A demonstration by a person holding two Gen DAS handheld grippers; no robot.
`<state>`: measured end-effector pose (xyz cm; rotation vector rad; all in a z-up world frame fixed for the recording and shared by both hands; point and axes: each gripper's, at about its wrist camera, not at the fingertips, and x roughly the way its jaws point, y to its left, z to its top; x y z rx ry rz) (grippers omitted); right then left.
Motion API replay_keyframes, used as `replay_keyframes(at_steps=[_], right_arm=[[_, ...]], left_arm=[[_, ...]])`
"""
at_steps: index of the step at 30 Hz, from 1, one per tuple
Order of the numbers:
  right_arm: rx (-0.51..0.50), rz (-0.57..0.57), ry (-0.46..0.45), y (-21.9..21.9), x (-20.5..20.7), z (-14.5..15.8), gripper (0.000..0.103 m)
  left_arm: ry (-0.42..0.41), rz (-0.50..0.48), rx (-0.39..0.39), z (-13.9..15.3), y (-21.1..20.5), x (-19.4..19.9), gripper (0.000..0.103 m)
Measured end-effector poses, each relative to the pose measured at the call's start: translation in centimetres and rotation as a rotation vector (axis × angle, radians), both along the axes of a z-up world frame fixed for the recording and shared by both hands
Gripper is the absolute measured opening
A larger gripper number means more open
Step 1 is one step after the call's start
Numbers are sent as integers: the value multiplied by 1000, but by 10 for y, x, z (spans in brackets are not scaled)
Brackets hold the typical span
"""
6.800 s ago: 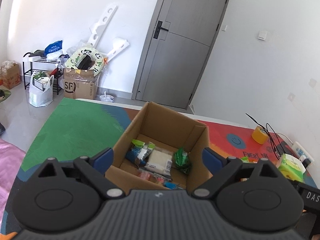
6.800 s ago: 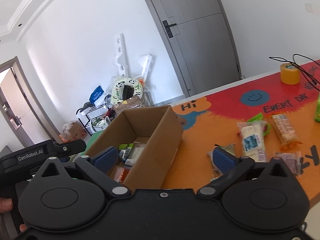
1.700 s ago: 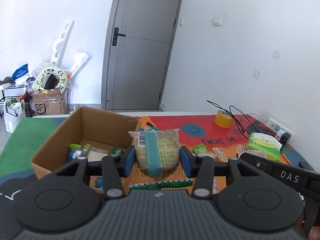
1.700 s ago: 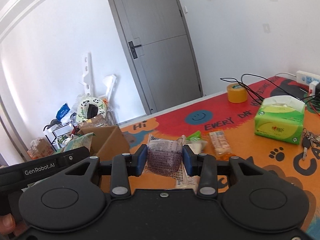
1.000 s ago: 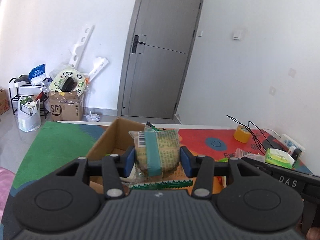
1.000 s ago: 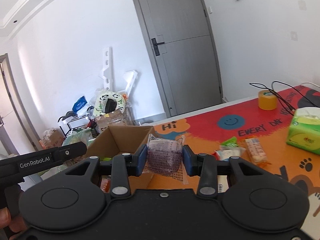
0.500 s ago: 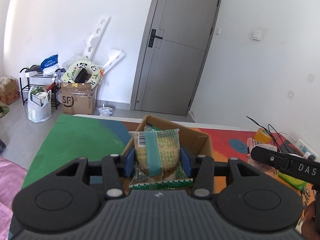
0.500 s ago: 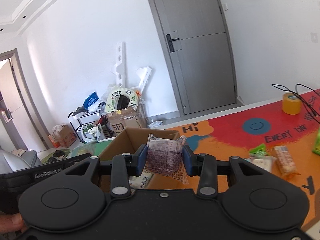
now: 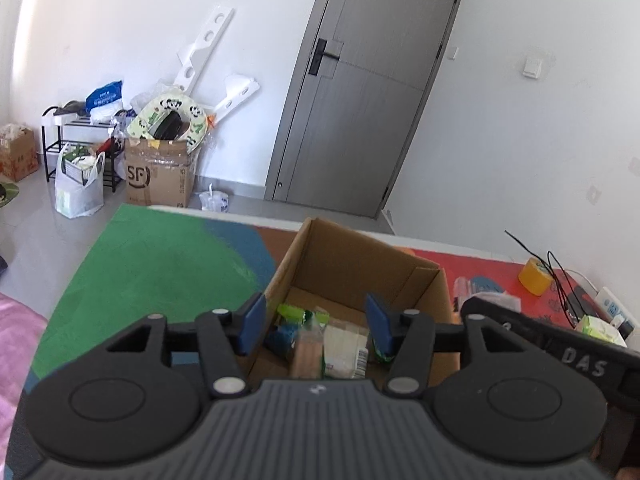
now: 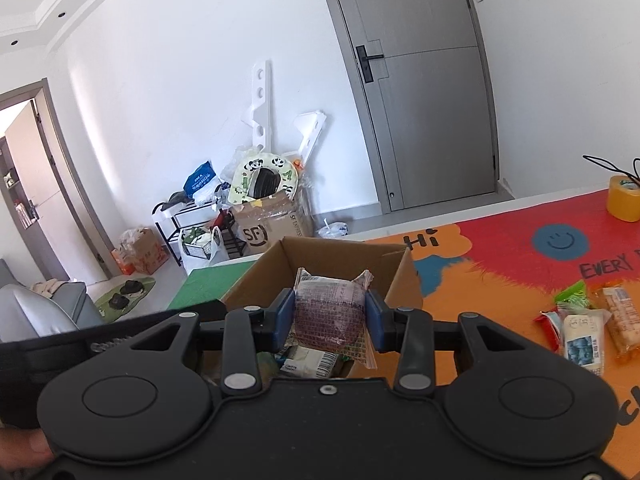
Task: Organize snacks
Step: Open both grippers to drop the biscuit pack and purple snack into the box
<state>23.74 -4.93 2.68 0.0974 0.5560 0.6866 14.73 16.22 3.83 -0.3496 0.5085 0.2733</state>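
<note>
An open cardboard box (image 9: 348, 256) stands on the colourful mat with several snack packets inside. My left gripper (image 9: 316, 324) hovers over its near edge, and its jaws are opening with nothing pressed between the pads. Below them a blurred pale packet with a green band (image 9: 306, 354) is dropping among the snacks in the box. In the right wrist view my right gripper (image 10: 330, 318) is shut on a purple-brown snack packet (image 10: 330, 304). It holds the packet just above the near side of the box (image 10: 332, 256).
Several loose snack packets (image 10: 582, 336) lie on the orange part of the mat, right of the box. A yellow tape roll (image 10: 624, 198) and black cables sit at the far right, near a green tissue box (image 9: 596, 328). The green mat area (image 9: 160, 264) lies left of the box.
The left jaws have opened and the green-banded packet has left them, falling into the box. The right gripper, still holding its packet, has moved closer over the box.
</note>
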Motion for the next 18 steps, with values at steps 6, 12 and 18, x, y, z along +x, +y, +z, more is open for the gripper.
replay_keyframes(at_steps=[6, 12, 18], right_arm=[[3, 8, 20, 8, 2, -3, 40], [-13, -19, 1, 4, -5, 2, 67], [-15, -52, -17, -17, -13, 5, 86]], left_arm=[[-15, 9, 14, 7, 4, -10, 68], [-2, 31, 15, 7, 5, -15, 80], [15, 13, 26, 8, -8, -14, 88]])
